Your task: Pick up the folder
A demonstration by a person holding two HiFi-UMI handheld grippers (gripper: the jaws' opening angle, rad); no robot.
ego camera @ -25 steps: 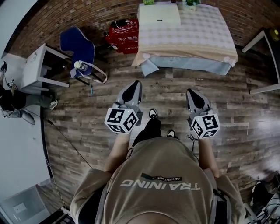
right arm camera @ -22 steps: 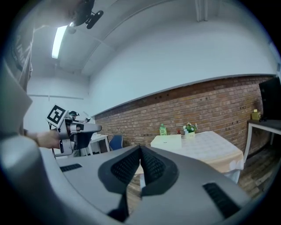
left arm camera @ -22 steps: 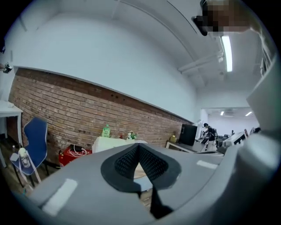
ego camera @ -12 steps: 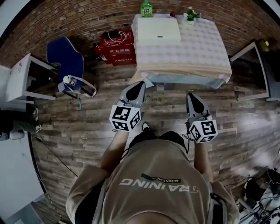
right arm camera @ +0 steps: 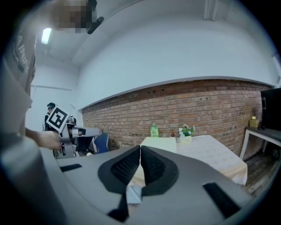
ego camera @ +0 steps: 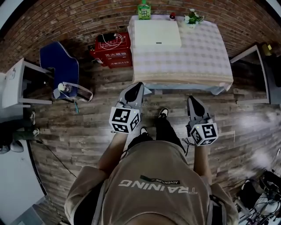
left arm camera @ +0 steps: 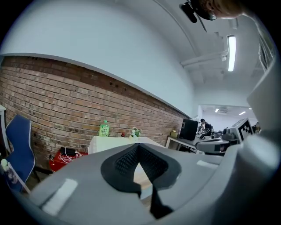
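Head view: the wooden floor (ego camera: pixel 79 132) is bare between the person and the tabletop (ego camera: pixel 202 57), which is draped in a checked cloth and stands against the brick wall. The folder (ego camera: pixel 157 33) lies flat on the far left part of this tabletop. Its left side runs close along the tabletop's left edge, and its near side carries a small dark mark at mid-length.

Handling, as a judgement: the folder looks thin, light and fairly stiff, with a smooth pale cover that may slip between the pads. Because it lies flush on soft cloth, a jaw has no gap to enter beneath it and could pinch the cloth along with it. The left side is the better place to take hold. There the folder could be drawn slightly past the tabletop's edge and gripped across its thickness.

Clearances: a blue chair (ego camera: pixel 59 66) and red cases (ego camera: pixel 110 47) stand on the floor to the left of the tabletop, so an approach from that side is tight. A green bottle (ego camera: pixel 143 9) stands just beyond the folder's far side. A small plant (ego camera: pixel 192 17) stands apart, to its right.

The left gripper (ego camera: pixel 139 86) and right gripper (ego camera: pixel 190 99) are both clenched and empty, pointing at the tabletop from over the floor, short of its near edge.
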